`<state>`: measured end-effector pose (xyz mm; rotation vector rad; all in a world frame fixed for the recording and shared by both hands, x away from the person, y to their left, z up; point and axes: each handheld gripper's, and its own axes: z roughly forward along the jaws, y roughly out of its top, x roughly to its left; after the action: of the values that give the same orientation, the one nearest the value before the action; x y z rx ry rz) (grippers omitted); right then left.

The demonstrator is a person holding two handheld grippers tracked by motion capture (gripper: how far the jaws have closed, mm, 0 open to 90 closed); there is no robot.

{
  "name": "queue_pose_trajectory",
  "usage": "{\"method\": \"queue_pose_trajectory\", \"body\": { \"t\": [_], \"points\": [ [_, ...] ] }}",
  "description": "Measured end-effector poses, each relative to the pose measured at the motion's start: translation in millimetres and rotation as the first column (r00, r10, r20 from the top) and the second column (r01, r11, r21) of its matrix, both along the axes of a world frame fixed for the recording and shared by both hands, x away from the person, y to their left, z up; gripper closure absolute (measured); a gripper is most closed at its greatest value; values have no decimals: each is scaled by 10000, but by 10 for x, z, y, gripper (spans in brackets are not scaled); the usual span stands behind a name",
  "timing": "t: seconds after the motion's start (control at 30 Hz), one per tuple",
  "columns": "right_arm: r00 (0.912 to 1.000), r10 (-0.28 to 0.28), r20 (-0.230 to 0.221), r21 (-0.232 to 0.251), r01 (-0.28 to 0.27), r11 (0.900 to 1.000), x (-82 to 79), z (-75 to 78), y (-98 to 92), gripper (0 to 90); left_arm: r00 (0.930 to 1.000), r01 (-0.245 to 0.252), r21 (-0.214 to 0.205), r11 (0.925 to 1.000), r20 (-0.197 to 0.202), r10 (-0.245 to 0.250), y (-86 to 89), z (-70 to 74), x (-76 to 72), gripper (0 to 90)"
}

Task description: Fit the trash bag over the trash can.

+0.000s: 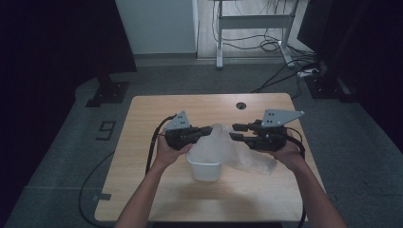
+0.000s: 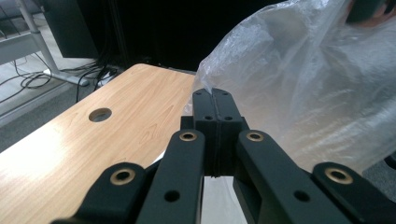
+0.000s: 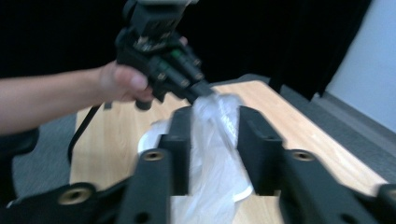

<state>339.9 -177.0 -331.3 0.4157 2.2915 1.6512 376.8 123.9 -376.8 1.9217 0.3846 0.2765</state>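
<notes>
2 grippers at plastic bag [image 1: 228, 149] | left gripper [image 2: 215, 100] clamped on bag edge | right gripper [image 3: 215, 126] parted, bag between jaws | over white tub [image 1: 205, 170]

Light wooden table [image 1: 142, 190] with round cable hole [image 1: 241, 105], white tub [image 1: 205, 169] standing on it, clear plastic bag [image 1: 254, 163] trailing onto it

Dim surroundings; motion-blurred right gripper view

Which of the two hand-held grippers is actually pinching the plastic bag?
The left hand-held gripper: its jaws are shut on the plastic bag. The right hand-held gripper has its jaws apart, the bag loose between them.
</notes>
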Motion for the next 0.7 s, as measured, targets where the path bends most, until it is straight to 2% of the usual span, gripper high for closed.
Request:
{"method": "queue_pose_trajectory", "body": {
  "t": [0.13, 0.3, 0.4, 0.57, 0.7],
  "points": [
    [9995, -319, 56, 411, 317, 9987, -16, 34, -56, 589, 9999, -140, -211, 9997, 19, 140, 63, -20, -20, 900],
    [9961, -877, 43, 1072, 867, 9904, -67, 91, -191, 499, 9994, -342, -489, 9982, 51, 345, 174, -33, -48, 900],
    [9945, -1049, 19, 1247, 1038, 9868, -108, 99, -276, 470, 9988, -481, -610, 9970, -18, 481, 232, -61, -55, 900],
    [9916, -1275, -218, 1618, 1294, 9783, -192, 32, -426, 412, 9984, -560, -683, 9961, -91, 555, 257, -91, -56, 900],
    [9867, -1553, -478, 2034, 1618, 9656, -294, -88, -601, 368, 9984, -565, -669, 9962, -53, 563, 267, -97, -63, 900]
  ]
}}
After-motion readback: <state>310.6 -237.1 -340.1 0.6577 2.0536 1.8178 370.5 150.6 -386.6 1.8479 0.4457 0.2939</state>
